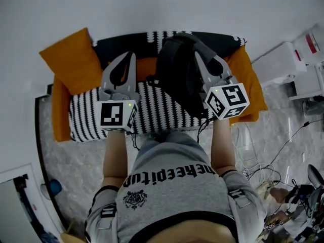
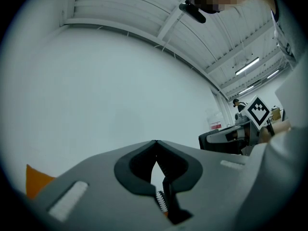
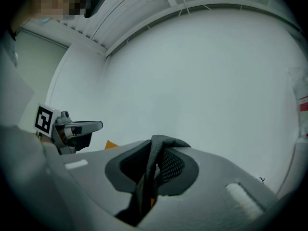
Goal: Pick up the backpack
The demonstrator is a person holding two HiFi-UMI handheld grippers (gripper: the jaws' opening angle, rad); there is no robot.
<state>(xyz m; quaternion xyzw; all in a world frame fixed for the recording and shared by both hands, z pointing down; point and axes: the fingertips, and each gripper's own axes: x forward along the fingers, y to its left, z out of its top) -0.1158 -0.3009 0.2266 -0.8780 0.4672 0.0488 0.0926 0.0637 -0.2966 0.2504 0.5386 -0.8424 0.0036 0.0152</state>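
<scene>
The black backpack (image 1: 177,75) is located over the middle of the striped couch (image 1: 86,120), between the orange cushions (image 1: 71,59). Its strap (image 3: 156,162) is clamped between the fingers of the right gripper (image 1: 202,59), which is held roughly level. Whether the base of the backpack touches the couch cannot be determined. The left gripper (image 1: 130,55) is held just beside the backpack, apart from it. Its fingers are clenched tip to tip, and nothing is gripped between them.
</scene>
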